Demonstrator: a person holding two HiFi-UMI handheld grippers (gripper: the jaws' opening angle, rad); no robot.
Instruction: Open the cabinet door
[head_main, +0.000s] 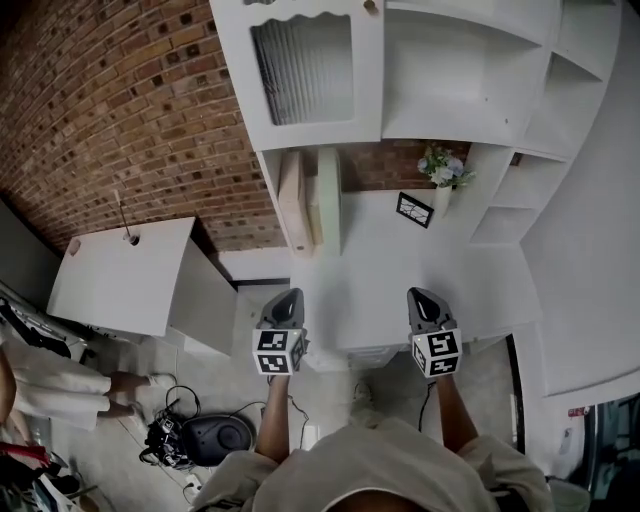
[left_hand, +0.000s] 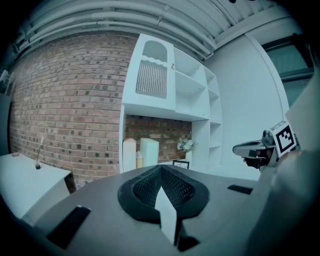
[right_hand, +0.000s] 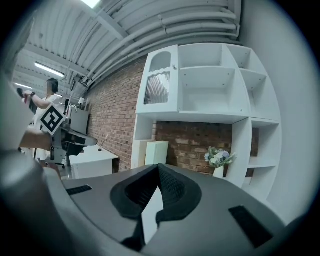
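The white shelf unit (head_main: 440, 90) stands against a brick wall. Its upper left compartment is covered by a cabinet door (head_main: 305, 70) with a ribbed pane, which is closed, with a small knob (head_main: 370, 6) at its right edge. The door (left_hand: 151, 77) also shows in the left gripper view and, as the door (right_hand: 159, 90), in the right gripper view. My left gripper (head_main: 283, 308) and right gripper (head_main: 425, 303) are side by side, well short of the unit, pointing toward it. Both are shut and hold nothing; the left gripper (left_hand: 161, 169) and right gripper (right_hand: 158, 167) have their pads together.
Two pale boards (head_main: 297, 200) lean in the unit's lower niche. A vase of flowers (head_main: 440, 170) and a small picture frame (head_main: 413, 209) stand on its counter. A white desk (head_main: 125, 275) is at the left, with a person (head_main: 50, 385) and a bag with cables (head_main: 200, 435) on the floor.
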